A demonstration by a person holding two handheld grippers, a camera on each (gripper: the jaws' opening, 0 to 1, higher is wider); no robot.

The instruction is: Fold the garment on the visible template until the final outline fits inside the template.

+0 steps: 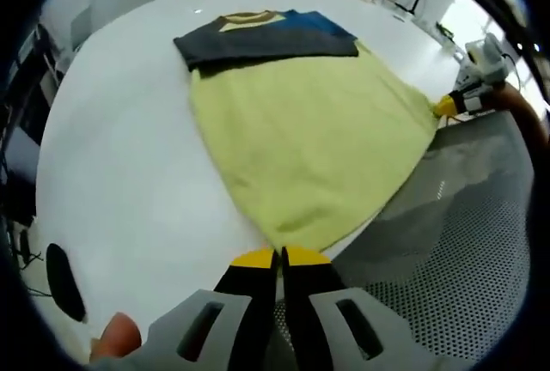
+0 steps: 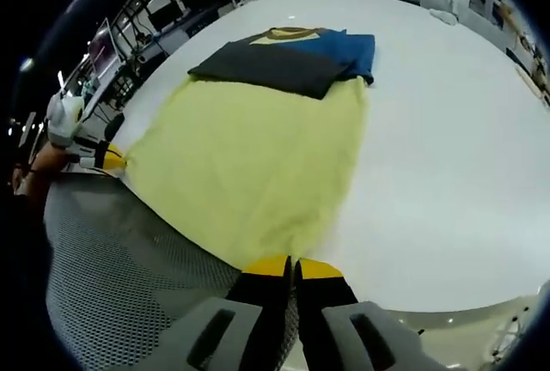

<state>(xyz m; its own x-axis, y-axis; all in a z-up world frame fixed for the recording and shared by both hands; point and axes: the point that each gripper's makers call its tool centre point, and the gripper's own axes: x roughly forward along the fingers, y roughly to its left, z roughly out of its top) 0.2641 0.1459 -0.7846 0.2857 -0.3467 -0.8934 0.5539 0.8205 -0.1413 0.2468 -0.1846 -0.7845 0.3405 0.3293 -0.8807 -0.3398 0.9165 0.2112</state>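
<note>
Each hand-held gripper — left [image 1: 280, 256], right [image 2: 292, 263] — is clamped closed.

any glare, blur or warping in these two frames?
Left gripper view: garment sharp, fisheye bows the table, windows blow out top right. Right gripper view: even light, table near-white without hard shadows, room at the edges soft and curved.

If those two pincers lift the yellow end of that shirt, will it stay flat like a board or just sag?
Probably sag. The shirt lies limp on the table, its hem pulled to points where the left gripper and right gripper pinch it. It looks thin, so likely light. Its far end may drag along.
</note>
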